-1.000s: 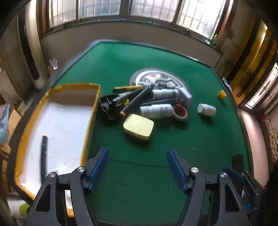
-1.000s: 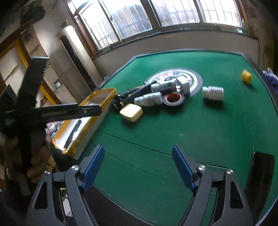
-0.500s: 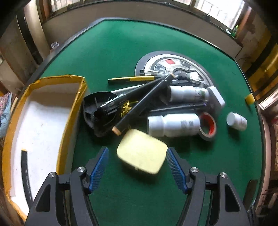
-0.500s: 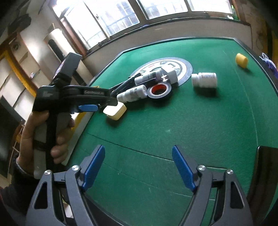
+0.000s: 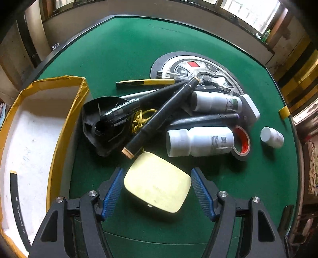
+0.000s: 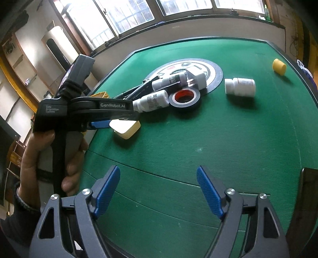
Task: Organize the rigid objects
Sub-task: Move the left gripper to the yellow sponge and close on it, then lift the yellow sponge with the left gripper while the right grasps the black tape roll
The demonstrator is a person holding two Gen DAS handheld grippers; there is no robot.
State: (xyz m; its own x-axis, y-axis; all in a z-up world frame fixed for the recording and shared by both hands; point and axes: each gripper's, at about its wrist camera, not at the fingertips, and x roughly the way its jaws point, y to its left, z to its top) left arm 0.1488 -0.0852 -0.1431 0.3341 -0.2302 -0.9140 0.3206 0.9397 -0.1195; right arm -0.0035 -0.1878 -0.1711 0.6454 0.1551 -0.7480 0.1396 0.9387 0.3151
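At the far left of the left wrist view a yellow-edged box with a white floor sits on the green felt table, and a black curved strip lies inside it near the front. Just beside the box's right wall rests a black plastic housing, with a tangle of yellow cord against it. A black marker leans across the pile, and a yellow-and-black pen lies behind it. The left gripper stands with its blue pads wide apart on either side of a pale yellow case, which lies flat on the felt; whether the pads touch it cannot be told. Further right lie two white bottles on their sides, the nearer one touching a roll of tape with a red core. Behind them a round grey disc is set into the felt. A small white bottle lies apart at the right, and a yellow cap sits near the far edge.

In the right wrist view the right gripper hangs over bare felt at the near edge, its pads spread and holding nothing. Windows with bars run along the far wall above a plain sill, and wooden shelving stands at the left.
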